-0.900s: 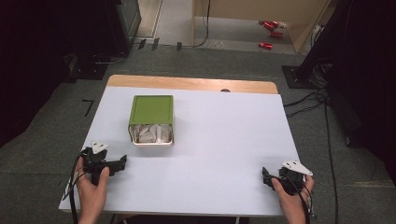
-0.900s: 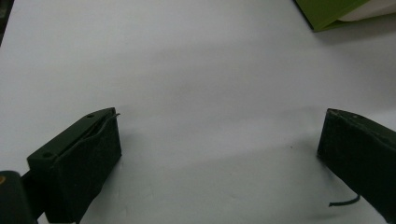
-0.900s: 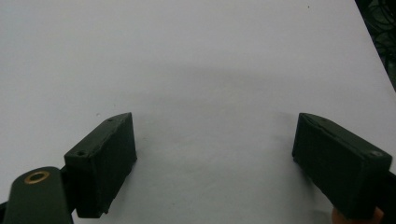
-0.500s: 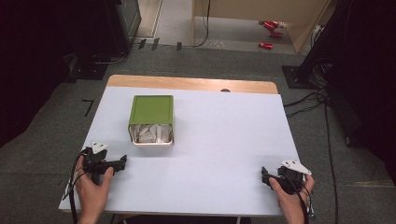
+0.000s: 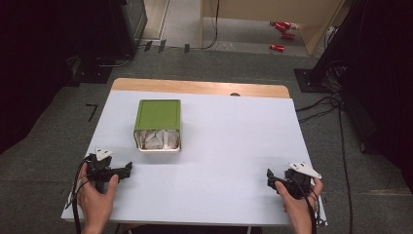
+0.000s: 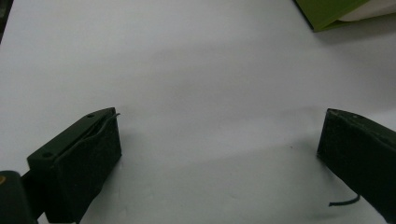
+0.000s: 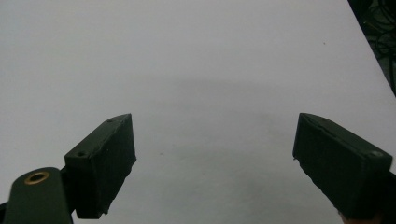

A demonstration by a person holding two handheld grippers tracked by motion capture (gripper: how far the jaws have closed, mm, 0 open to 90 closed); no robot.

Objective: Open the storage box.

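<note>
On my left, I have the left gripper (image 5: 127, 169) low over the near-left part of the white table (image 5: 229, 146), my left hand (image 5: 96, 195) wrapped around its handle. Its jaws stand wide apart with nothing between them but bare tabletop. Just beyond it and a little to the right sits the green box (image 5: 158, 115), lying on its side with the open end facing me and white crumpled paper (image 5: 157, 139) showing inside; in the left gripper view a green corner (image 6: 327, 11) of it peeks in at the upper right. Well apart on the near-right, the right gripper (image 5: 269, 178) is also spread wide and holds nothing.
</note>
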